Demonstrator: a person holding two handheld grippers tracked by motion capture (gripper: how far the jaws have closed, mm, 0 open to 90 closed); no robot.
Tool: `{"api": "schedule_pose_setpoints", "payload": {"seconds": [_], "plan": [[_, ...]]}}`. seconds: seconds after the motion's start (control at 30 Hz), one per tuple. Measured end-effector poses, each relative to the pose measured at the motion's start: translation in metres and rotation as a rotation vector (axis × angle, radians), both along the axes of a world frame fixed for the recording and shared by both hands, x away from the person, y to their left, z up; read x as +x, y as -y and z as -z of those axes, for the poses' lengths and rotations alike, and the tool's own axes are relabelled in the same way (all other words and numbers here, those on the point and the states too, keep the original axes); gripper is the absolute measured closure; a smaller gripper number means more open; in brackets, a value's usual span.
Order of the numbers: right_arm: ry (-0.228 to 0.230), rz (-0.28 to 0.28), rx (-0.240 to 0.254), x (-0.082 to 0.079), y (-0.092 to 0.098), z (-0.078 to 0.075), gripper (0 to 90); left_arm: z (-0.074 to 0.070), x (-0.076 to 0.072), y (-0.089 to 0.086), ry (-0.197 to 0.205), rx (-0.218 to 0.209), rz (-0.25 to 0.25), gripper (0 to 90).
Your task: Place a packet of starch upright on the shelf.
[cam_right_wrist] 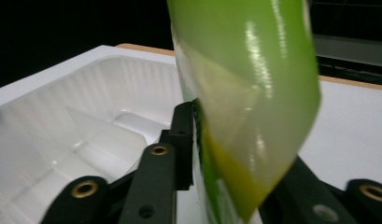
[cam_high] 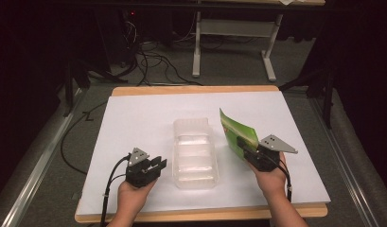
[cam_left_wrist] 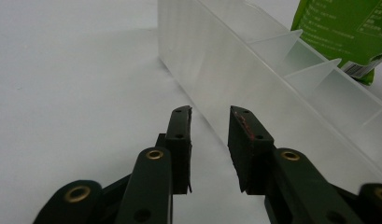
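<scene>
Room beyond dark, white counter [cam_high: 134, 123] brightly lit from overhead — soft shadows only. Green packet [cam_right_wrist: 254, 93] close to lens in right gripper view, blurred, streaked with glare. Clear tray [cam_left_wrist: 235, 65] hazy — far end soft.

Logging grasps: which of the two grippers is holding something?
The right gripper, shut on the green packet; the left gripper sits open beside the clear tray.
</scene>
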State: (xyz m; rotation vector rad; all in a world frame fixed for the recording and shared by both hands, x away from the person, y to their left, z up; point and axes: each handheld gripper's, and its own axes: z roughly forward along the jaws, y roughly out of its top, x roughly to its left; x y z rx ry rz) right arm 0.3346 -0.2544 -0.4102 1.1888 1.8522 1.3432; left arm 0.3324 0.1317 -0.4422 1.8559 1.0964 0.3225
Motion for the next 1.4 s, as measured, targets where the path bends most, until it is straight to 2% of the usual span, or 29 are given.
{"api": "schedule_pose_setpoints", "payload": {"seconds": [0.07, 0.23, 0.37, 0.47, 0.57, 0.67, 0.83, 0.93, 1.4], "plan": [[-0.011, -0.002, 0.005, 0.004, 0.001, 0.002, 68.0, 0.000, 0.000, 0.000, -0.001, 0.001, 0.001, 68.9], [-0.021, -0.002, -0.015, 0.009, -0.001, 0.005, 65.4, 0.000, 0.000, 0.000, -0.001, -0.001, -0.001, 66.5], [-0.019, 0.015, -0.023, 0.012, 0.003, 0.007, 67.6, 0.000, 0.000, 0.000, -0.001, -0.003, -0.001, 65.3], [-0.029, 0.043, 0.000, 0.015, 0.012, 0.007, 69.4, 0.000, 0.000, -0.001, 0.000, -0.006, 0.000, 65.1], [-0.040, 0.037, 0.017, 0.016, 0.017, 0.008, 70.0, 0.000, 0.000, -0.001, 0.000, -0.007, 0.001, 64.9], [-0.051, 0.050, 0.039, 0.017, 0.023, 0.008, 75.8, 0.000, 0.000, -0.001, 0.002, -0.009, 0.001, 64.7], [-0.058, 0.052, 0.035, 0.019, 0.028, 0.007, 81.9, 0.000, 0.000, -0.001, 0.004, -0.015, 0.006, 64.0], [-0.064, 0.042, 0.029, 0.019, 0.031, 0.005, 84.5, 0.000, 0.000, -0.001, 0.010, -0.018, 0.010, 61.7], [-0.029, -0.003, 0.036, 0.015, 0.034, -0.005, 85.3, -0.003, 0.000, -0.003, 0.025, -0.021, -0.014, 55.6]]}}
